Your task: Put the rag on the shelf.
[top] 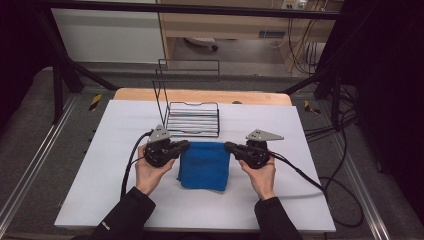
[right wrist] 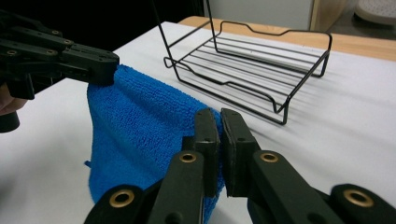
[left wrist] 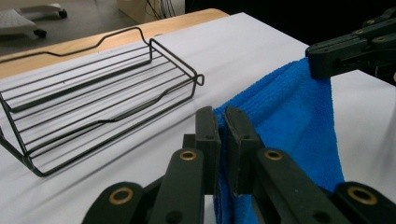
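Note:
A blue cloth lies folded at the middle of the white table, its far edge lifted between the two grippers. My left gripper is shut on the cloth's far left corner, and its own view shows the blue cloth pinched between the black jaws of the left gripper. My right gripper is shut on the far right corner, where the right gripper clamps the blue cloth. A black wire rack stands just beyond the cloth.
The wire rack has a tall wire back that rises at its left side. The white table sheet ends near a wooden edge at the far side. Black cables trail from both grippers.

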Motion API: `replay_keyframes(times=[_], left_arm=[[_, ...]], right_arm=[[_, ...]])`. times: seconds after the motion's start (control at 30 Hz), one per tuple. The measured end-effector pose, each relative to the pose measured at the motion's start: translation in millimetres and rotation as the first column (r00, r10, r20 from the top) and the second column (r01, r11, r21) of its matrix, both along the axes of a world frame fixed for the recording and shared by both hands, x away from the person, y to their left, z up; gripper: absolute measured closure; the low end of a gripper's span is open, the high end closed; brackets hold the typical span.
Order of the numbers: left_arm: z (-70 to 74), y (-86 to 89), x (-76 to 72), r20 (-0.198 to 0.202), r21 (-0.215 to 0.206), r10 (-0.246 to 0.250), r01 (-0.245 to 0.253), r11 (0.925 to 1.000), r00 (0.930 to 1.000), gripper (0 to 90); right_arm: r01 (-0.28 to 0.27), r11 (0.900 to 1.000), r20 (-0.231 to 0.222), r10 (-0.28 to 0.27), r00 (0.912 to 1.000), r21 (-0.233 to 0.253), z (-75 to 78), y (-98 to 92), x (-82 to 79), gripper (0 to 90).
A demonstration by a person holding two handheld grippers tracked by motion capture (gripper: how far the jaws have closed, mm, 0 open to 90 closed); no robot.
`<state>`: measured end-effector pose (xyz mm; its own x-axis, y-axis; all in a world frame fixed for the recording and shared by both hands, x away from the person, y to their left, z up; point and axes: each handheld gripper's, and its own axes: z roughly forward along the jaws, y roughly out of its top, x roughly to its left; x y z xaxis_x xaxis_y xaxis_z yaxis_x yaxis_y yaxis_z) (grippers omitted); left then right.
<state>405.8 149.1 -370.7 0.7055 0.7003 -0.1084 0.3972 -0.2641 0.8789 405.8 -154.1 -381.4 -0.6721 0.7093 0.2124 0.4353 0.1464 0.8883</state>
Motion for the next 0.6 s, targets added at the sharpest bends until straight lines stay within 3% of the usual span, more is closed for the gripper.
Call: replay_keyframes(times=[0.37,0.6], left_arm=[[9.1,1.8,-4.7,0.024,-0.025,-0.002,0.003,0.9997,0.9997,84.4],[17.0,2.7,-8.7,0.046,-0.045,-0.010,0.013,0.9989,0.9989,84.4]], right_arm=[[-0.010,1.000,0.074,0.009,0.9972,0.014,19.3,-1.3,-9.2,86.4],[-0.009,1.000,0.097,0.006,0.9953,0.024,25.7,-2.7,-12.2,86.4]])
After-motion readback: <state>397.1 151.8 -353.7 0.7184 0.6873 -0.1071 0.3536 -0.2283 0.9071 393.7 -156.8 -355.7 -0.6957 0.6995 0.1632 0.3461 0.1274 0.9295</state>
